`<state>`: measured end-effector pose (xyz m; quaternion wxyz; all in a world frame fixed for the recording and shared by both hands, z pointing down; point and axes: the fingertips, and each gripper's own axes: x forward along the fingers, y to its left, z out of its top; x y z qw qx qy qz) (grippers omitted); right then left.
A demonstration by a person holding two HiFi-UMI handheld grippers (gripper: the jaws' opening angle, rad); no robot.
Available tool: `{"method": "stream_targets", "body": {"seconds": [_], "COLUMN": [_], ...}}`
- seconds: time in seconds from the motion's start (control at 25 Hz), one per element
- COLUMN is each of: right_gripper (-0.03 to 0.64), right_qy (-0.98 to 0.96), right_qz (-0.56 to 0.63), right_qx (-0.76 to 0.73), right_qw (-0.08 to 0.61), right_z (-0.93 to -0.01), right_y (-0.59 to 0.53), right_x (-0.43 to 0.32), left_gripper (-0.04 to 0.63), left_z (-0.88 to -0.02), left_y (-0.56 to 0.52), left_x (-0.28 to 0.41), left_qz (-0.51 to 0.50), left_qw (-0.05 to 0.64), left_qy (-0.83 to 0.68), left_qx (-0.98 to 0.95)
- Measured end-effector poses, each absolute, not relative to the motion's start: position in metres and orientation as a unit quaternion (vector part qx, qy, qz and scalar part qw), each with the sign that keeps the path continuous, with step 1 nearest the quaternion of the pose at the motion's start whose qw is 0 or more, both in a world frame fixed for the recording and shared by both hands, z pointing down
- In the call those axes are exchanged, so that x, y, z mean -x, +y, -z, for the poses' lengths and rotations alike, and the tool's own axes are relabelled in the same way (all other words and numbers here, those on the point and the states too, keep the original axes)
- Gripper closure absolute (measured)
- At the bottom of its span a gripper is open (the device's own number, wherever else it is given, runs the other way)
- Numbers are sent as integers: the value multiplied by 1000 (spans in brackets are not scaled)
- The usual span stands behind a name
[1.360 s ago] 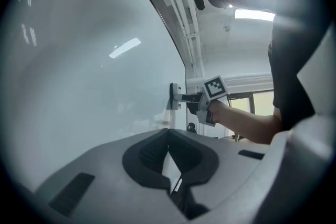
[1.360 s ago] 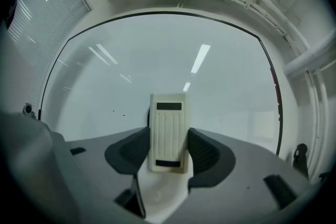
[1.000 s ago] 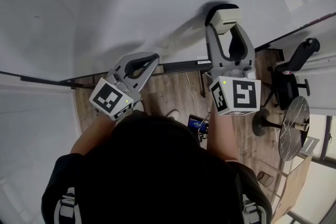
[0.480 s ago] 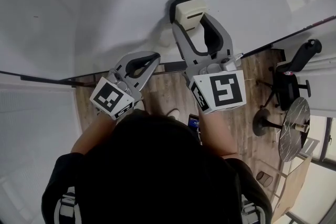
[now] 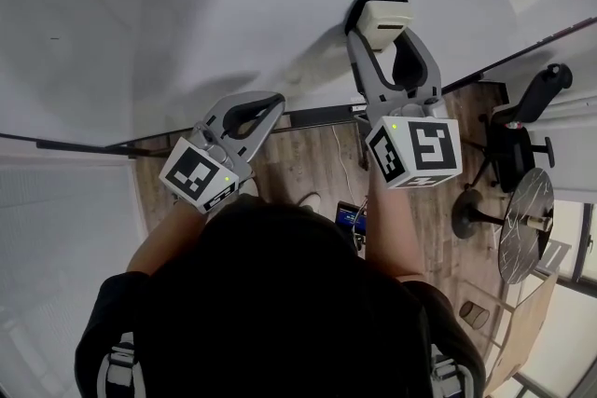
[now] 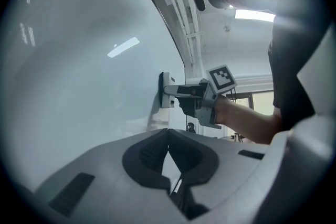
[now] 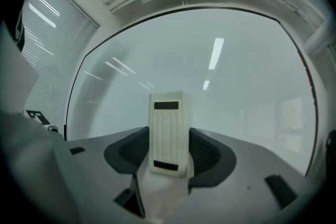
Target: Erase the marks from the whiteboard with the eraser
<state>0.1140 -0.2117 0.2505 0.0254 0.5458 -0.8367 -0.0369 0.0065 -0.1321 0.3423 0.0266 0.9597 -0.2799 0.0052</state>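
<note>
- The left tongs (image 5: pixel 272 101) are held low near the whiteboard's bottom edge, unmoved over the last second. Their jaws are closed together with nothing between them.
- The right tongs (image 5: pixel 379 6) are clamped on the eraser (image 5: pixel 383 20), which is pressed flat against the whiteboard (image 5: pixel 187 5).
- The eraser was swept left and is now brought back right, so wiping is judged to be under way.
- No marks are made out near it; only a faint speck (image 5: pixel 53 38) is seen far left.

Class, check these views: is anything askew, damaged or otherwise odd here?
Nothing stands out. The right tongs grip the eraser against the whiteboard. The left tongs are shut and empty. The board looks clean apart from one tiny dark speck at its left.
</note>
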Motion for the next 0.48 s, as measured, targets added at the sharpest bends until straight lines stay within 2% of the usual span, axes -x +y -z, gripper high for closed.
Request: {"method": "stream_targets", "body": {"seconds": [0.48], "right_gripper": [380], "right_qy": [-775], "right_qz": [26], "right_qx": [-631], "right_qw": [31], "right_z": [-260], "right_y": [-224], "right_x": [-207], "left_gripper": [589], "left_z": [-346], "left_y": [-133], "left_x": [-11], "left_qz": [-9], "left_qw": [28], "left_qy": [-270], "left_qx": [-962]}}
